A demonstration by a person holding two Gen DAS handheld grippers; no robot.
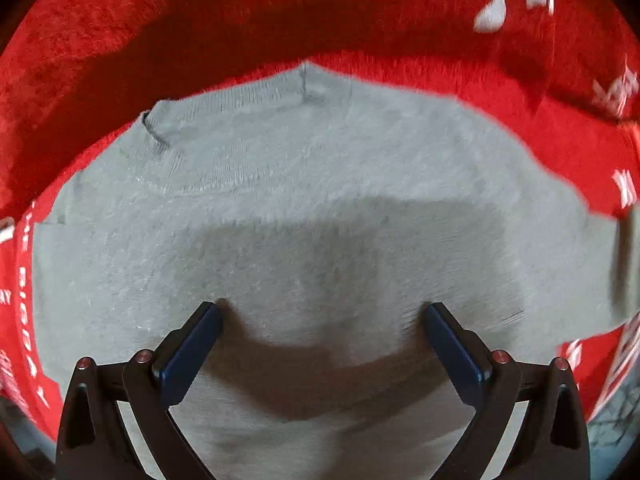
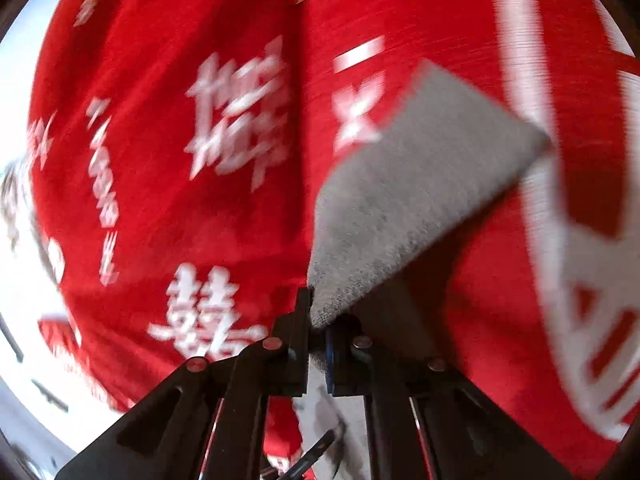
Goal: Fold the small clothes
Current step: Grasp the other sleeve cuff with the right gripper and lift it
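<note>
A small grey knitted garment [image 1: 304, 208] is spread flat on a red cloth [image 1: 160, 32] that carries white printed characters and letters. In the left wrist view its ribbed neckline is seen at the upper left, and the grey fabric fills the middle of the picture, with the red cloth around it on the top and on both sides. The left gripper [image 1: 322, 312] is pointed down over the body of the garment; its two blue-padded fingers [image 1: 192, 344] are held wide apart, with nothing clamped between them, and their tips are seen just at the fabric, although real contact cannot be confirmed. A shadow of the gripper is cast on the grey knit. In the right wrist view a part of the same garment, a sleeve or a corner [image 2: 408, 184], is seen lifted above the red cloth and stretched away from the camera to the upper right. Its near end is pinched in the right gripper [image 2: 318, 328], whose jaws are closed tightly on the fabric. This view is blurred, so which part of the garment is held cannot be told.
</note>
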